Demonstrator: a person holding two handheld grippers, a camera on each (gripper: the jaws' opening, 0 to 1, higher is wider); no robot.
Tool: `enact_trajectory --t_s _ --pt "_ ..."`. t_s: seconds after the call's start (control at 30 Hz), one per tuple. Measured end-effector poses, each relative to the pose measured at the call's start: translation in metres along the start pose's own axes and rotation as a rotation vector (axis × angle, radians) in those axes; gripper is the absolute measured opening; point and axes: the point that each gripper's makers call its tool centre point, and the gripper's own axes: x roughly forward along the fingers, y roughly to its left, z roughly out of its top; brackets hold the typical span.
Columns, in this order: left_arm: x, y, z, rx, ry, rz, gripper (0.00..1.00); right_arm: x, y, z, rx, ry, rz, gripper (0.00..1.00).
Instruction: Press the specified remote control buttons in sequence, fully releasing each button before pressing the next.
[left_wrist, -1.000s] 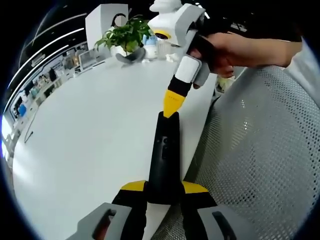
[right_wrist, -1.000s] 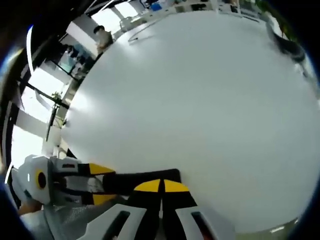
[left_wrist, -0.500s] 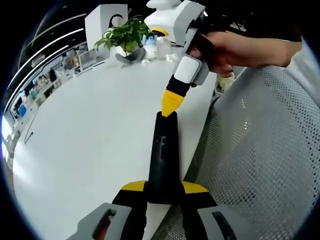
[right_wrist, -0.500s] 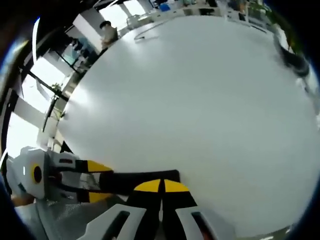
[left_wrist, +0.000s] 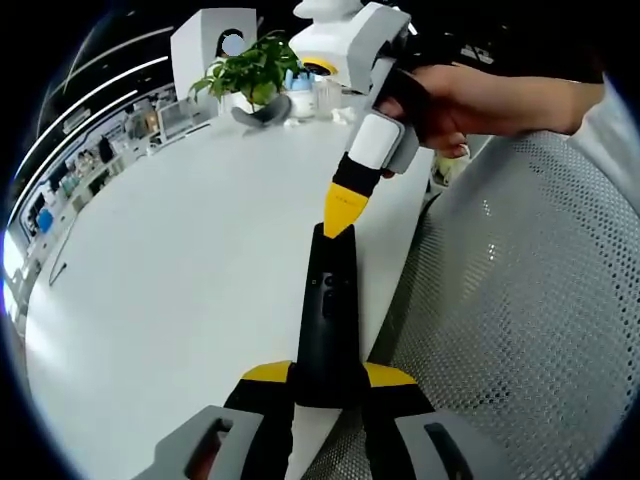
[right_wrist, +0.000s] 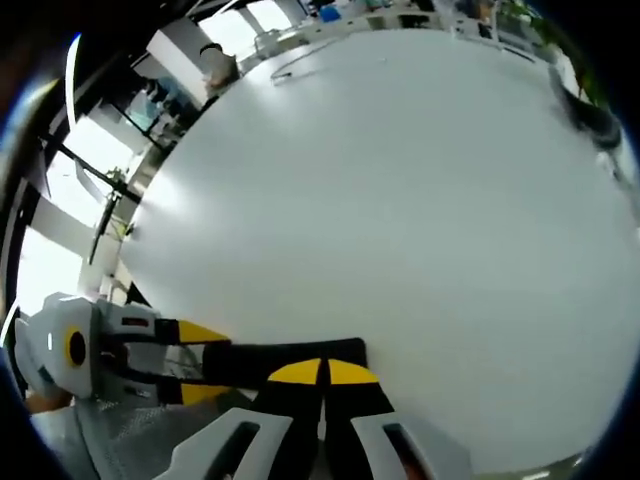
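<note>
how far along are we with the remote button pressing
Done: the left tongs hold the black remote by its near end, above the white table. In hand: the right tongs, jaws together, have their yellow tip at the remote's far end, apparently on or just off it. Left: how many presses remain cannot be told; no button count or display state shows.

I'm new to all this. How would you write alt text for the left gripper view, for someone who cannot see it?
Yellow-tipped left tongs grip the near end of a slim black remote control above a white table. The closed right tongs, held by a hand, touch its far end. A green potted plant stands behind.
</note>
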Motion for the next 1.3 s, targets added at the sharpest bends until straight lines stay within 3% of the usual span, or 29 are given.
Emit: enact_trajectory --t_s 0.27,0.7,0.87,0.97,1.3 --pt "0.000 0.000 0.000 -0.001 -0.003 -0.001 0.25 0.000 -0.001 0.000 0.068 -0.015 0.029 0.00" --pt "0.000 0.000 0.000 -0.001 -0.003 0.002 0.25 -0.001 -0.001 0.001 0.085 -0.005 0.037 0.00" --pt "0.001 0.000 0.000 -0.002 -0.005 0.003 0.25 0.000 0.009 0.000 0.023 0.001 0.059 0.00" --pt "0.001 0.000 0.000 -0.002 -0.005 0.003 0.25 0.003 0.006 -0.001 -0.054 0.005 0.018 0.00" --pt "0.001 0.000 0.001 -0.002 -0.005 0.002 0.25 0.004 0.009 -0.001 -0.106 -0.003 0.004 0.00"
